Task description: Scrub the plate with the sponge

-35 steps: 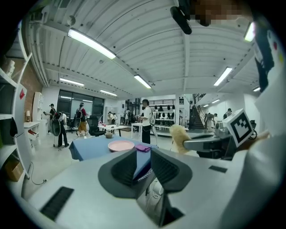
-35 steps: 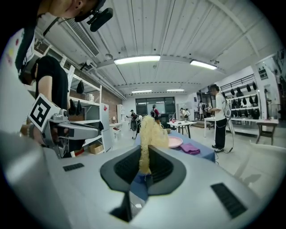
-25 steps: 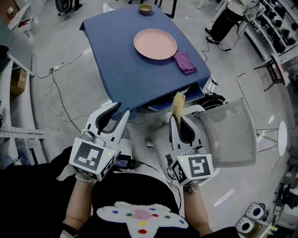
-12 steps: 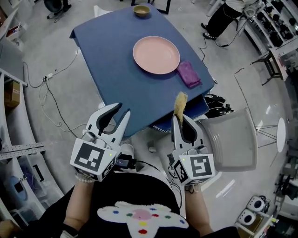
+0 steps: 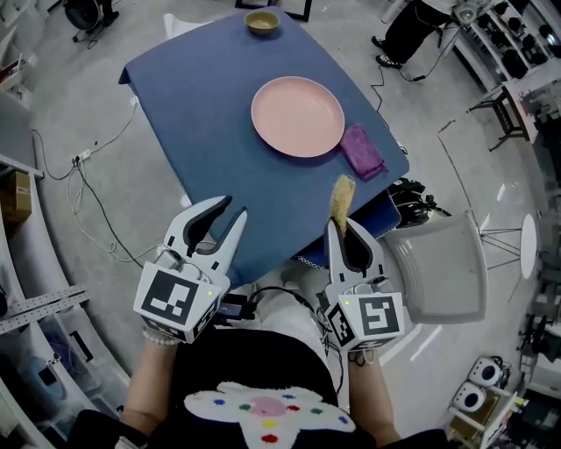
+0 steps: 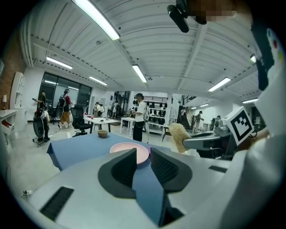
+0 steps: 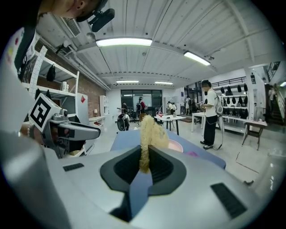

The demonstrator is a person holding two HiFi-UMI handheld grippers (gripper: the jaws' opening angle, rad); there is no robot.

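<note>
Distance is what changes here: compared with a second ago, the blue table [image 5: 219, 131] sits lower in the head view and closer to both grippers, so the person is walking up to it. Nothing on the table shifts. The pink plate [image 5: 298, 117] lies flat near the middle, a purple cloth [image 5: 361, 151] sits just beside its right rim, and a small bowl [image 5: 262, 21] stands at the far corner.

The right gripper [image 5: 340, 230] is clamped on the yellowish sponge [image 5: 341, 197], just as in the earlier pictures. The sponge is pinched thin between the jaws and sticks out past their tips. It now hangs over the table's near edge, still well apart from the plate. The left gripper [image 5: 231, 210] keeps its jaws apart with nothing between them; through the gap its own view shows only the tablecloth and part of the plate beyond.

For the task, this reads as the approach nearly finished and the scrubbing not yet begun. The sponge still has to travel forward and down onto the plate. The plate lies loose on cloth, so it may slide under the first stroke unless the open left gripper steadies its rim.
</note>
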